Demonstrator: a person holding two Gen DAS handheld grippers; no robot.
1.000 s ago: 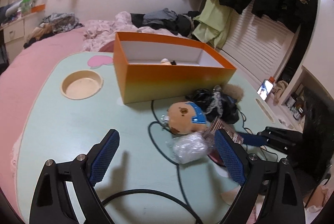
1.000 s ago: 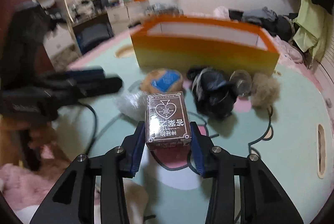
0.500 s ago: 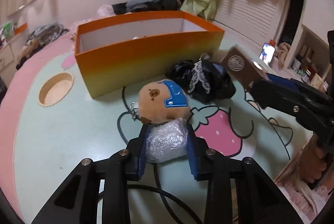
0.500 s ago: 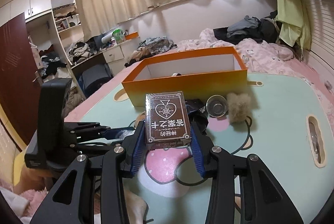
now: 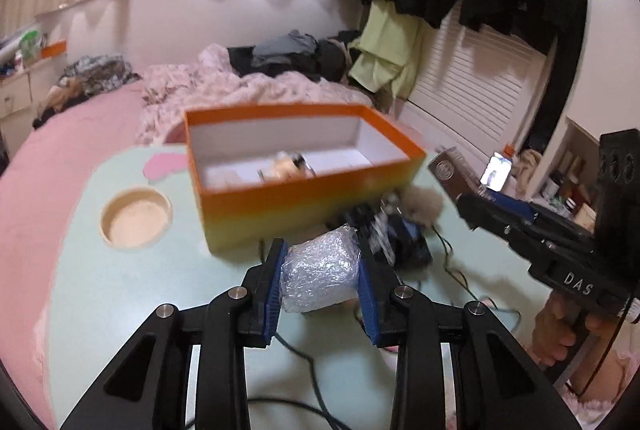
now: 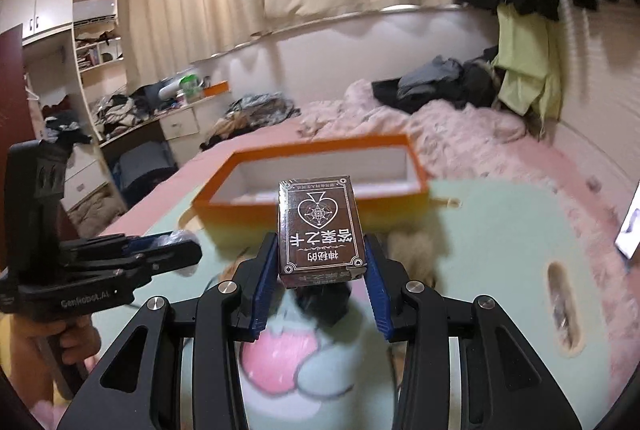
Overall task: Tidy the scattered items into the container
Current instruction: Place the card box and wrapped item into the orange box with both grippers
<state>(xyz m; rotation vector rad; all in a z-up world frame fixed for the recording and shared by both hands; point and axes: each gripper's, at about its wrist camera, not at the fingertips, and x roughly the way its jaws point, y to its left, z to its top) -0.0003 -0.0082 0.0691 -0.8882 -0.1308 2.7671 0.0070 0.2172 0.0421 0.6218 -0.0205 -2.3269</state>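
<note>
My left gripper (image 5: 320,266) is shut on a clear crumpled plastic bundle (image 5: 320,272) and holds it above the table, just in front of the orange box (image 5: 304,197). A small toy (image 5: 288,163) lies inside the box. My right gripper (image 6: 320,262) is shut on a brown card box (image 6: 320,230) and holds it raised in front of the orange box (image 6: 312,205). The right gripper with the card box (image 5: 452,169) also shows in the left wrist view, to the right of the orange box. Black cloth (image 5: 396,234) and a beige pompom (image 5: 424,203) lie by the box.
The mint-green table (image 5: 120,290) has a round cup recess (image 5: 136,218) at its left and a slot (image 6: 564,306) at its right. A black cable (image 5: 304,362) runs over it. A pink bed (image 5: 60,141) with clothes lies behind. A phone (image 5: 498,171) stands at the right.
My left gripper closed on the plastic bundle and lifted it off the table toward the box. My right gripper carried the card box up and closer to the orange box.
</note>
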